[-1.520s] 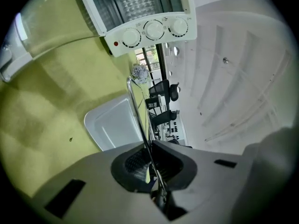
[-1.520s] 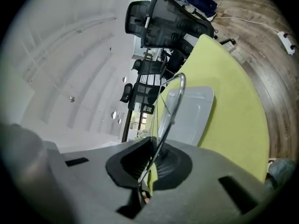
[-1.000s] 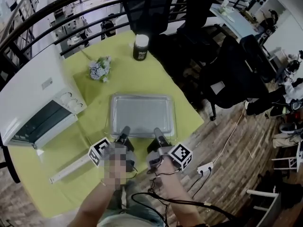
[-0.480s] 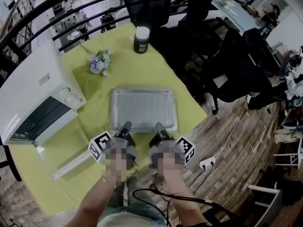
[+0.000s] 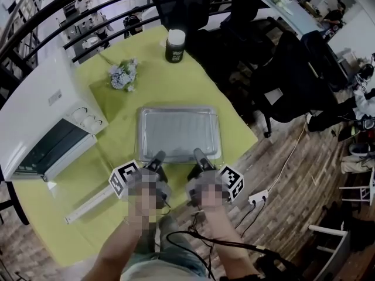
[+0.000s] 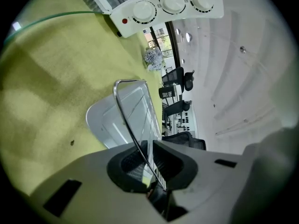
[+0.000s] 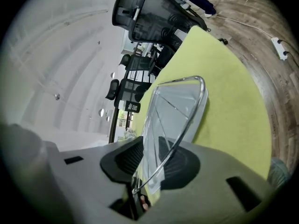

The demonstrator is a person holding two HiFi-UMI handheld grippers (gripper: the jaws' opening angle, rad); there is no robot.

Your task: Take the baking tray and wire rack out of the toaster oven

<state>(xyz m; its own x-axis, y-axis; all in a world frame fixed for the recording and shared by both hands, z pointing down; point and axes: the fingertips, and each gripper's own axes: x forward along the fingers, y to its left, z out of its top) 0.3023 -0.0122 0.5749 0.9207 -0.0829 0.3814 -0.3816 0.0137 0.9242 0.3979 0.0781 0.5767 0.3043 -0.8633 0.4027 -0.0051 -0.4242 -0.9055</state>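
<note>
Now the baking tray (image 5: 140, 134), with the wire rack (image 5: 179, 130) on it, sits by the table's (image 5: 176, 81) near edge, clear of the toaster oven (image 5: 41, 122). The set-down seems nearly finished. The left gripper (image 5: 157, 157) pinches the rack's wire. The right gripper's (image 5: 198, 154) jaws have just been opening, and the rim stands loose between them. Next the left must let go. Whether it also pinches the tray is unclear.

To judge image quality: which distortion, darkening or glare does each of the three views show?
Head view: fisheye curves the floorboards; mosaic patches are overlaid. Left gripper view: dark round corners, toaster oven bowed. Right gripper view: wire rack glints.
</note>
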